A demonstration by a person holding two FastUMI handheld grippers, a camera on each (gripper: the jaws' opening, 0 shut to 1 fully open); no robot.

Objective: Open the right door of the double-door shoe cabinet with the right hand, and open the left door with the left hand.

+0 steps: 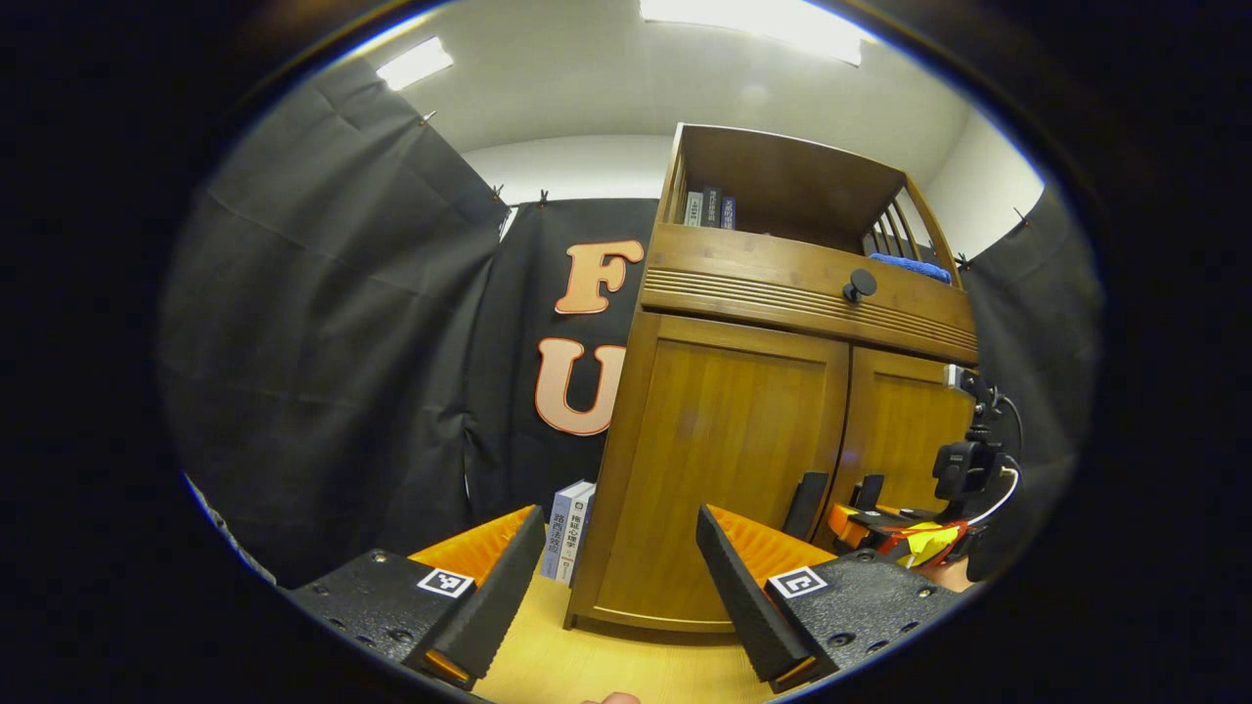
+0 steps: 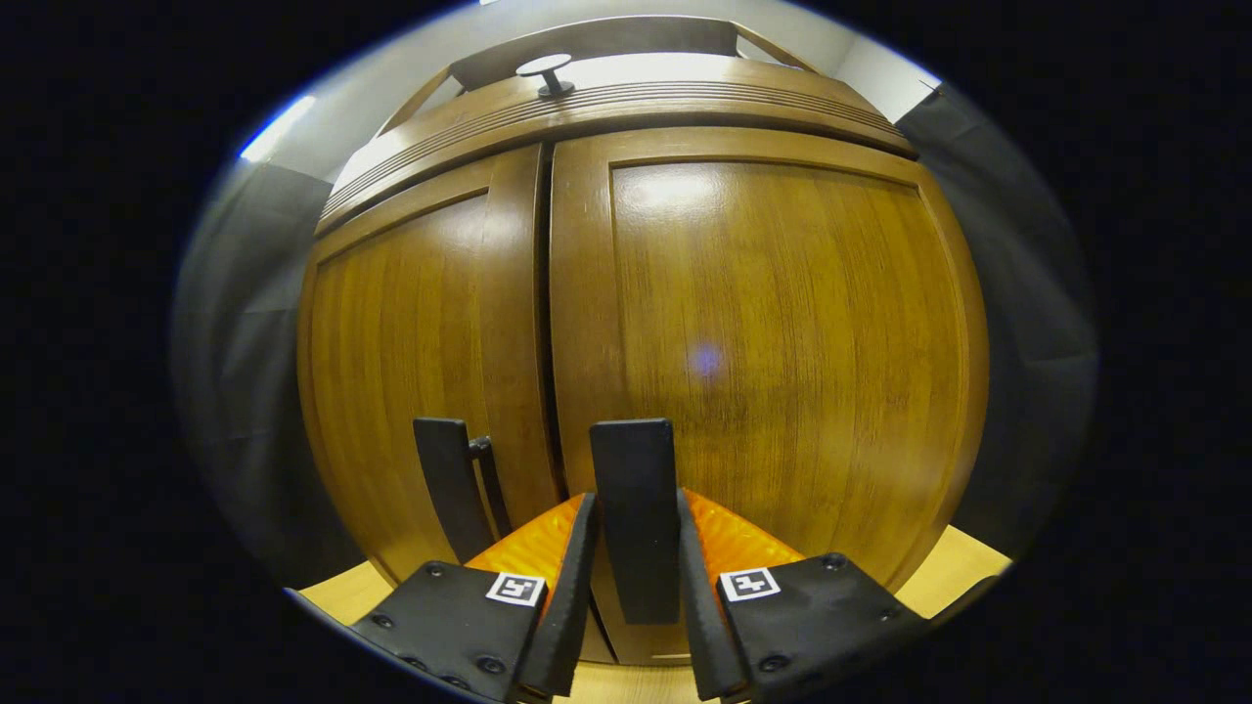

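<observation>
Right gripper view: the right door [image 2: 782, 362] is seen shut, its black handle [image 2: 636, 508] clamped between the fingers of the right gripper [image 2: 634, 587]. Beside it, the left door [image 2: 411, 362] is also closed, its handle [image 2: 452, 484] untouched. The left gripper [image 1: 621, 577] is held apart, well back from the cabinet [image 1: 743, 450], above the table [image 1: 587, 665].

A recording booth: black cloth walls [image 1: 333, 323] hung around a wooden shoe cabinet [image 1: 743, 430] under ceiling lights [image 1: 416, 63].
</observation>
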